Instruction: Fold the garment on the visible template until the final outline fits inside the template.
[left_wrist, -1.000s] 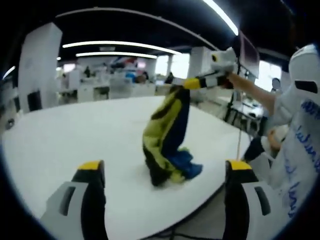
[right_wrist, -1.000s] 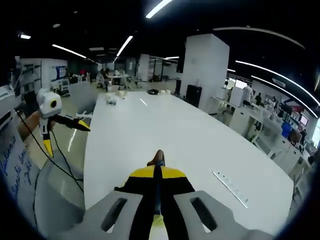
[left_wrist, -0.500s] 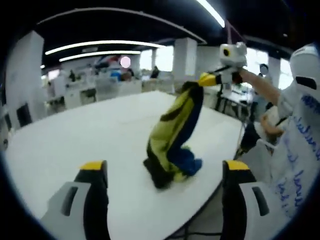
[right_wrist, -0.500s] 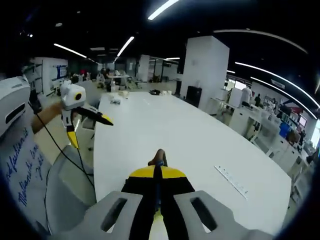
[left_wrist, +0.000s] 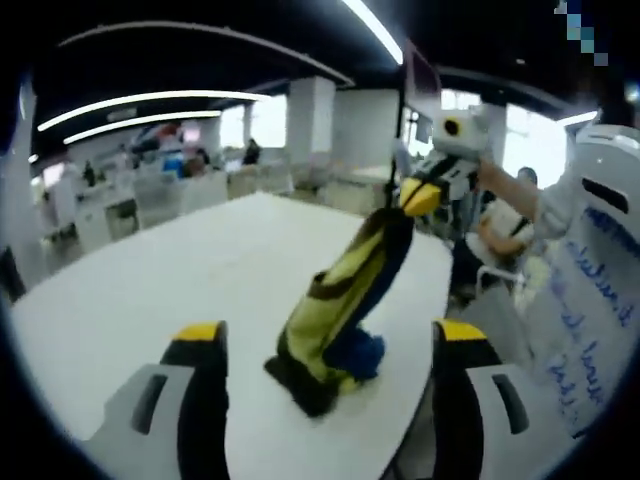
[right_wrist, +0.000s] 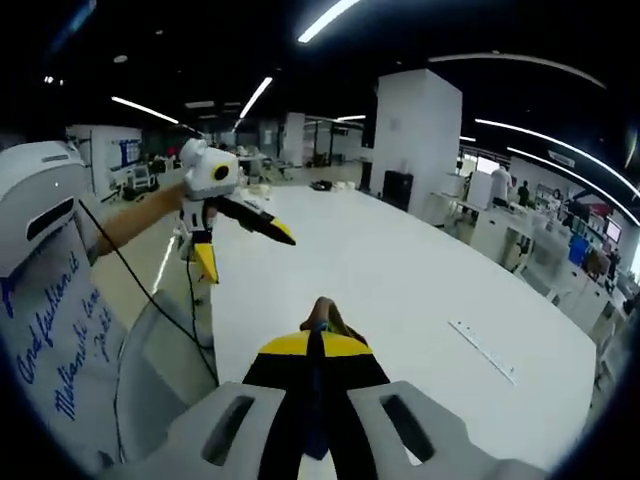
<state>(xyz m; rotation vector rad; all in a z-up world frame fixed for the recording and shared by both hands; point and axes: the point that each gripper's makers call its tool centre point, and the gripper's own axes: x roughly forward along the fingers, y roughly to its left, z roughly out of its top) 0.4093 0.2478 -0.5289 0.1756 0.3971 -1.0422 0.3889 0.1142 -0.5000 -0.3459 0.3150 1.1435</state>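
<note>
You see garment (left_wrist: 343, 300) yellow, black and blue; your gripper jaws black with yellow tips, bodies white; table (left_wrist: 150, 290) plain white; your sleeve (right_wrist: 60, 330) white with blue writing.

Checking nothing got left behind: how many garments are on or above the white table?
1: the yellow, black and blue garment, its top pinched by the right gripper, its lower end bunched on the table near the edge. None seen elsewhere.

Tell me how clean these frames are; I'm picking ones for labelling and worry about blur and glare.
Left gripper view: soft and blurred overall, yet the garment hanging from the right gripper reads clearly on the table. Right gripper view: sharper; ceiling lights blow out, the tabletop shows mild sheen, and fisheye bends the edges in both.
</note>
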